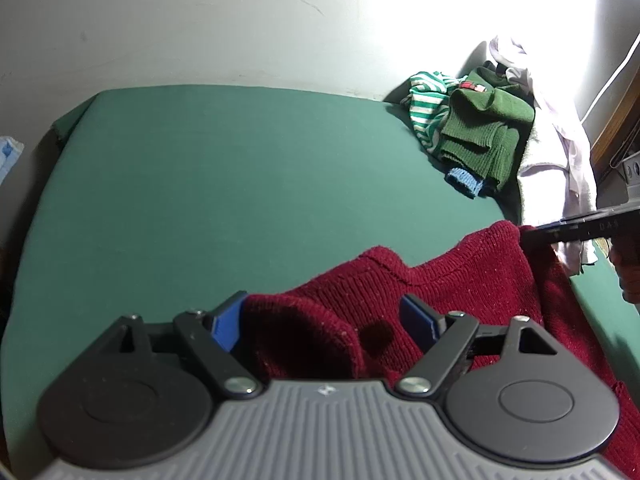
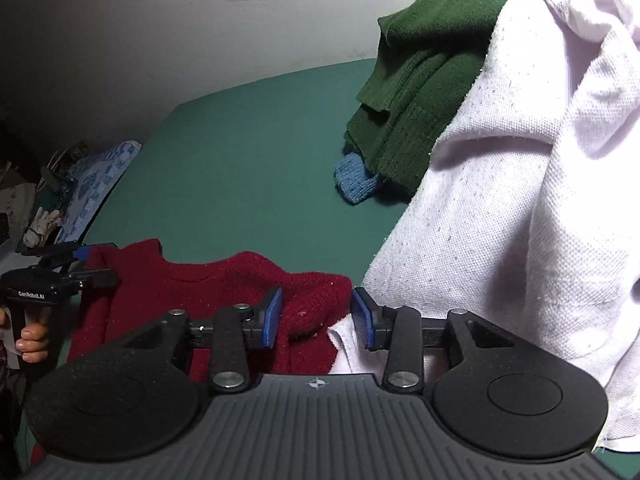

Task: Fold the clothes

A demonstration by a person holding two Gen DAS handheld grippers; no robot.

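Nearest the lens, the left gripper is spread wide w/ the red knit sweater bunched between its blue pads; neither pad is seen pressing, so nothing is judged held there, prob. because that side has been let go or not yet taken. The right gripper is set approx. half open across a fold of the same sweater, the cloth filling the gap; firm contact can't be confirmed. The sweater is spread on the green bed cover, beside a white towel, likely so it can be flattened. Green knitwear is piled well apart, presumably waiting.
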